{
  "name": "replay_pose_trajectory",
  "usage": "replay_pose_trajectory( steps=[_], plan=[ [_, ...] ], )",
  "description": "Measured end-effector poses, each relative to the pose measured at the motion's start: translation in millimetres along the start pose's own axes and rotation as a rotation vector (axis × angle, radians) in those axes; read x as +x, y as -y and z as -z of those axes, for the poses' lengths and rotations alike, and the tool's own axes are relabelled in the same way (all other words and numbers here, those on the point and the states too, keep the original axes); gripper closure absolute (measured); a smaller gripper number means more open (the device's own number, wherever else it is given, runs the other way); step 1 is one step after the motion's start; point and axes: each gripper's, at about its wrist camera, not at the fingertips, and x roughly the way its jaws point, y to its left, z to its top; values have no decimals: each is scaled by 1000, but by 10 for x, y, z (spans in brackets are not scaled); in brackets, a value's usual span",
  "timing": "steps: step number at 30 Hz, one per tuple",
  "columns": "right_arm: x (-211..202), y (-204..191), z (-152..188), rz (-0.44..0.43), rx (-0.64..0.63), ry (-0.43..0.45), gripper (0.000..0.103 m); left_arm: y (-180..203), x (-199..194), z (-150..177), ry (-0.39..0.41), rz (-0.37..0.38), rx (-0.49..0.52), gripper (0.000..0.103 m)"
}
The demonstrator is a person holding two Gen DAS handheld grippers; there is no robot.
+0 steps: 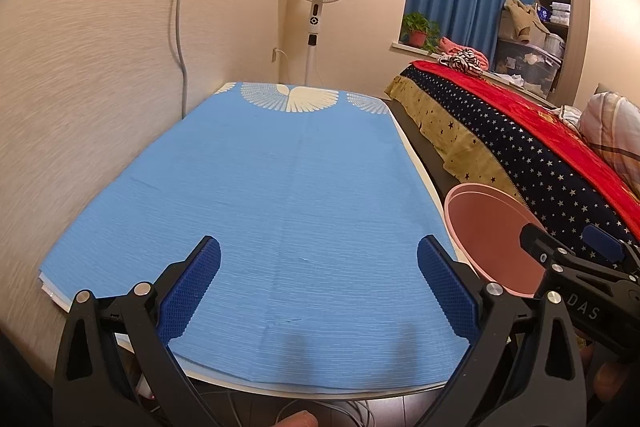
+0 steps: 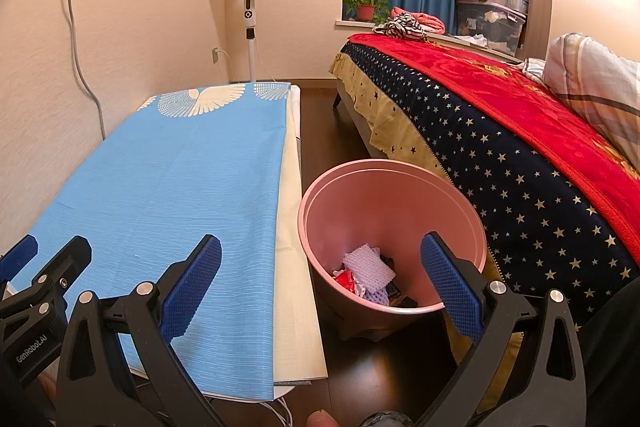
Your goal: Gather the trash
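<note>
Grippers are both standing wide apart with nothing between the blue pads. The left gripper (image 1: 319, 287) is hovering over the near end of the blue cloth (image 1: 256, 203) covering the table, and no litter is showing on that cloth in either view. The right gripper (image 2: 320, 287) is hanging just beside the table edge, above the pink bin (image 2: 400, 203), which is sitting on the dark floor between the table and the bed (image 2: 500, 131).

Trash (image 2: 370, 277) is lying at the bottom of the bin: a pale lilac foam-net sleeve, a crumpled red scrap, white bits and some dark pieces underneath, loosely heaped. By appearance these are handling as light, soft and crushable, unlikely to slip from ribbed pads; any further piece would be best pinched across a fold or raised edge. The collection is looking complete or nearly so, judging from the bare cloth.
</note>
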Motion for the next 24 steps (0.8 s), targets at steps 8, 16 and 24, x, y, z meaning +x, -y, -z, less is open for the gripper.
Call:
replay_pose_trajectory(
  steps=[8,16,24],
  plan=[
    [1,-5,0,0,-1,0,5,0,1,2,0,0,0,8],
    [14,19,7,0,-2,-2,5,-4,3,4,-1,-4,-4,8],
    [16,17,7,1,-2,-2,5,-16,7,15,-4,-6,-9,8]
  ],
)
